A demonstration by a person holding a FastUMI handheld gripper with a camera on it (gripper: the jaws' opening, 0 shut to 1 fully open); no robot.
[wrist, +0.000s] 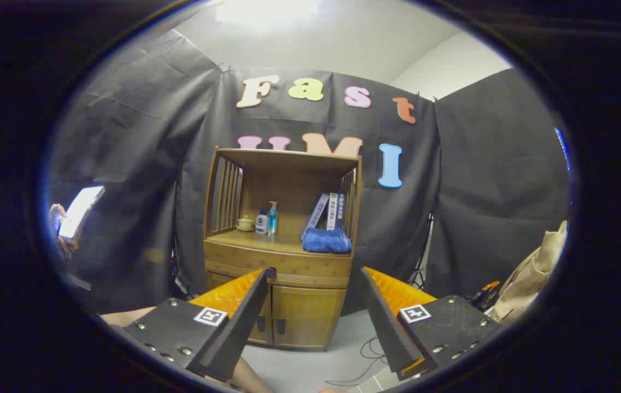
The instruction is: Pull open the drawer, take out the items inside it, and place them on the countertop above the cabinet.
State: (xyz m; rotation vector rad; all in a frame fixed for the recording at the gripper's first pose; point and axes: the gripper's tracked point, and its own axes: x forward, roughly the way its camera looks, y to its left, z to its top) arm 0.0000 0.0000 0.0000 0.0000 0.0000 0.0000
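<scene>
Gripper [315,270]: at the bottom centre of the frame, its two fingers spread wide apart with nothing between them; each finger base carries a small square marker.
Finger tips: the left one overlaps the drawer front in the picture, near its left end; the right one sits just off the cabinet's right edge. Whether either touches the wood cannot be told.
Cabinet [283,218]: a wooden unit in the middle of the frame, standing against the black cloth wall, beyond the fingers.
Drawer [310,267]: a closed band across the cabinet front, just under the countertop and above the doors. Its contents are hidden.
Doors [305,316]: two closed doors below the drawer, each with a dark handle near the centre seam.
Countertop [239,238]: the open shelf surface above the drawer, under a wooden top with slatted sides.
On the countertop, left: a small pale teapot [245,223], a small white bottle [261,222] and a blue pump bottle [272,217], close together.
On the countertop, right: a folded blue towel [326,241] at the front, with upright books [327,212] leaning behind it.
Far left of frame: a hand [58,226] holding a phone [81,213].
Far right of frame: tan fabric [534,278].
Floor [310,365]: pale grey, with thin dark cables [367,346] lying lower right of the cabinet.
</scene>
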